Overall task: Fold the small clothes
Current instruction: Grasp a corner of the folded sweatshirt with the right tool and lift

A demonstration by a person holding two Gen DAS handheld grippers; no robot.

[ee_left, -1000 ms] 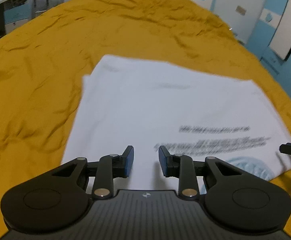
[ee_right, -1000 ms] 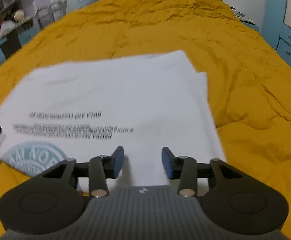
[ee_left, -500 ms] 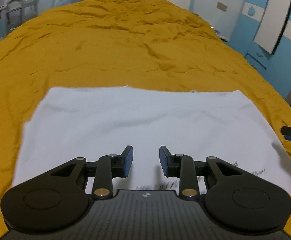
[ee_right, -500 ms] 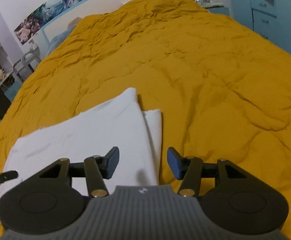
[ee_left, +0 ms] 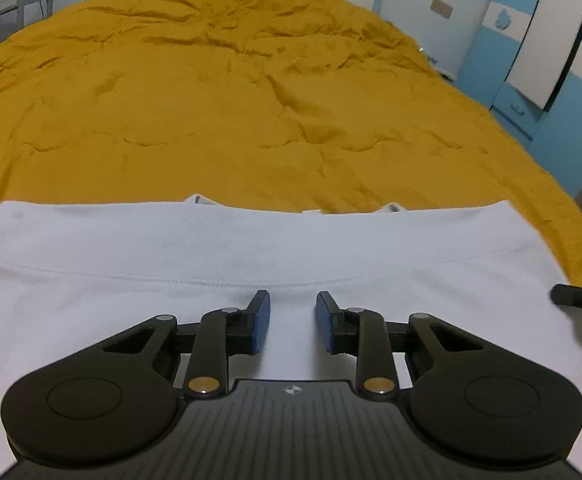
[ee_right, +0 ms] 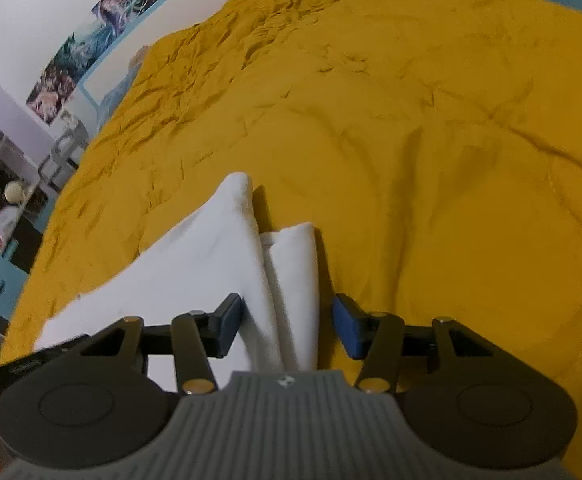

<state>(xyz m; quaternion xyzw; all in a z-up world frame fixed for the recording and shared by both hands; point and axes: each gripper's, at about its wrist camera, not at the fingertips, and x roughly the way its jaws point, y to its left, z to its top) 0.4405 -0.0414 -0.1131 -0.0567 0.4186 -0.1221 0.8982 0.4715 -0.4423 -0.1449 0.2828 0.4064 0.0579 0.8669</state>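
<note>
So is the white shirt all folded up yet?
Not yet. The white shirt lies flat on the yellow blanket, already doubled over. The right gripper is closing around its side edge; the left gripper hovers over it, closing, gripping nothing. More folds look left.

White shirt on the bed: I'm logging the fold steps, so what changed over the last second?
Both grippers drew back toward the near edge of the white shirt; its printed text, visible a second ago, has passed out of view. The right gripper rolled and now straddles the shirt's folded side edge, jaws closing but not yet pinching. The left gripper hovers over the hem, narrowing slightly, holding nothing. The shirt itself stayed flat on the yellow bedspread.
</note>
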